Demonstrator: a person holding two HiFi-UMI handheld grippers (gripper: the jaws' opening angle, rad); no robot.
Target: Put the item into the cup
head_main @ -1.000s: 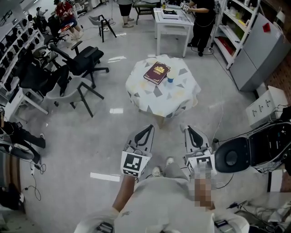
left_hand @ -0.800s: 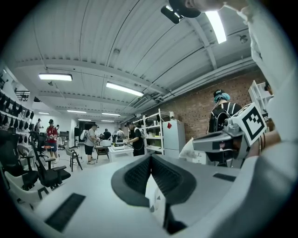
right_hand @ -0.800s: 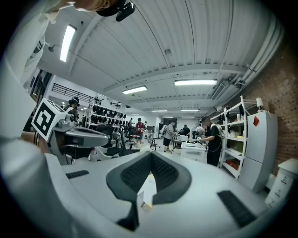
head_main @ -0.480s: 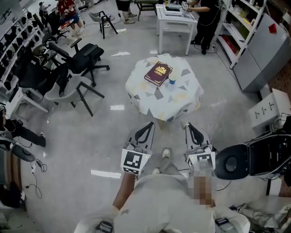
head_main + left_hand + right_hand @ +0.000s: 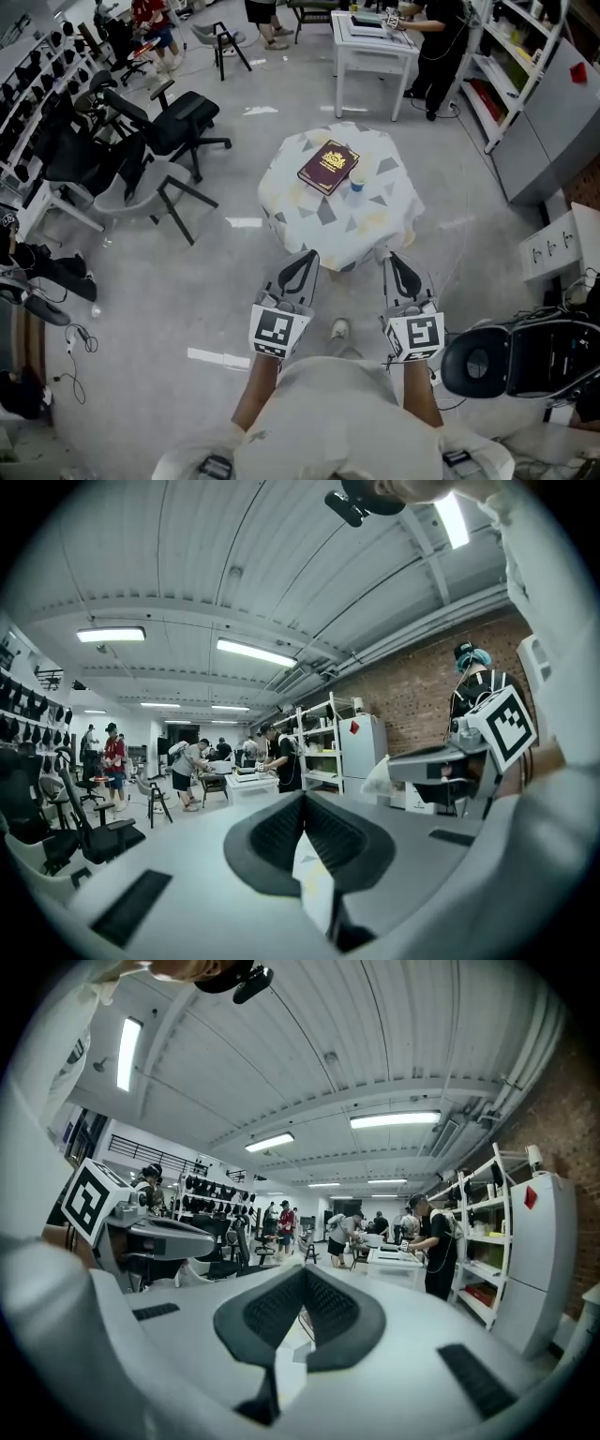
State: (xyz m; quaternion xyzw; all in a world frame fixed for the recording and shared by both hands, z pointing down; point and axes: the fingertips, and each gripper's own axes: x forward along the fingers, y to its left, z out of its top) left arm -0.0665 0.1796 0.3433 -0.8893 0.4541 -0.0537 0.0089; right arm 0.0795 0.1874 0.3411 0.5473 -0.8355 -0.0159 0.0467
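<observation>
The person stood a little short of the round table (image 5: 375, 225). It carried a dark red book (image 5: 328, 167) toward its far edge and a small blue cup (image 5: 356, 181) just beside the book's right corner, nearer the middle. Both tools were held low and close to the body, pointing ahead at the table, probably because nothing was within reach yet. The left gripper (image 5: 302, 259) had its jaws pressed together with nothing between them, and the right gripper (image 5: 395, 260) was likewise closed and empty. The item meant for the cup could not be made out at this range; it may have been too small, or hidden beside the book. The task looked not yet begun.
</observation>
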